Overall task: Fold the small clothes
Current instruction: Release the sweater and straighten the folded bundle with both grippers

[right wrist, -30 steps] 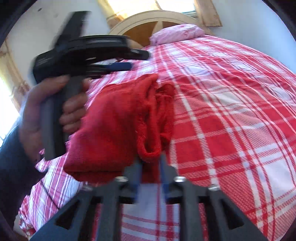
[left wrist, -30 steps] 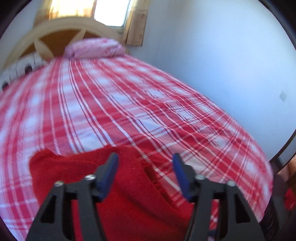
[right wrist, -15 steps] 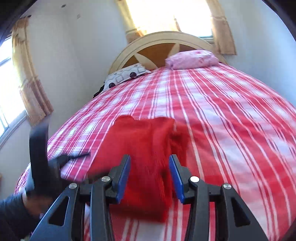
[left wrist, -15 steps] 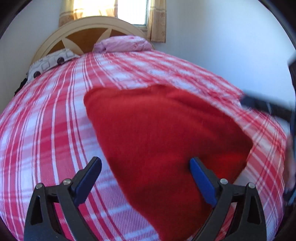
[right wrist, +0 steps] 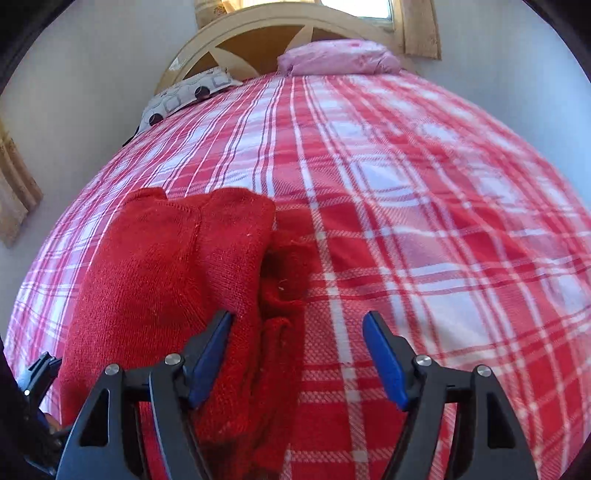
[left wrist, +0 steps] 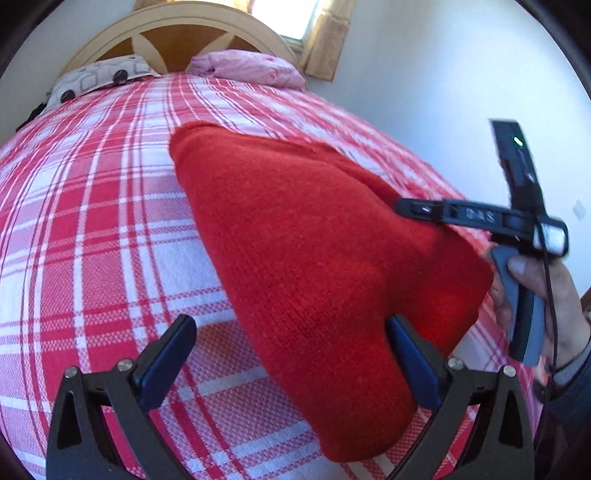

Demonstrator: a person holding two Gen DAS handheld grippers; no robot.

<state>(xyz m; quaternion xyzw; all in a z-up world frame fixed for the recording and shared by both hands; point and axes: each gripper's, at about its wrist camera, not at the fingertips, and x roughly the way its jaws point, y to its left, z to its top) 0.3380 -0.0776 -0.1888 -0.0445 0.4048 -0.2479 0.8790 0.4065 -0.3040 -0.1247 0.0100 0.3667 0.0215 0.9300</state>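
Red knit sweater [left wrist: 317,236] folded into a thick bundle, lying on the bed [left wrist: 92,229] over the red-and-white plaid cover, near the foot end. Folded edge and a loose rolled bit visible on its right side in the right wrist view [right wrist: 284,280].

Left claw [left wrist: 291,354] released, jaws spread wide, hovering low over the sweater's near end; right-side blue pad [left wrist: 412,363] at the sweater's edge, left-side pad over bare cover. Nothing gripped.

Right claw [right wrist: 299,354] also released, jaws well apart, straddling the sweater's right edge: one pad [right wrist: 210,358] over the knit, the other over plaid. Empty.

In the left wrist view, right hand [left wrist: 546,295] wrapped round the other tool's grey handle, just beside the sweater; green LED lit on the top bar. Writing on the black body reads roughly "D&S", blurred, not certain.

At the head end: pink pillow [right wrist: 340,57], patterned pillow [right wrist: 184,96], curved wooden headboard [left wrist: 177,33], curtained window [left wrist: 291,18] behind.
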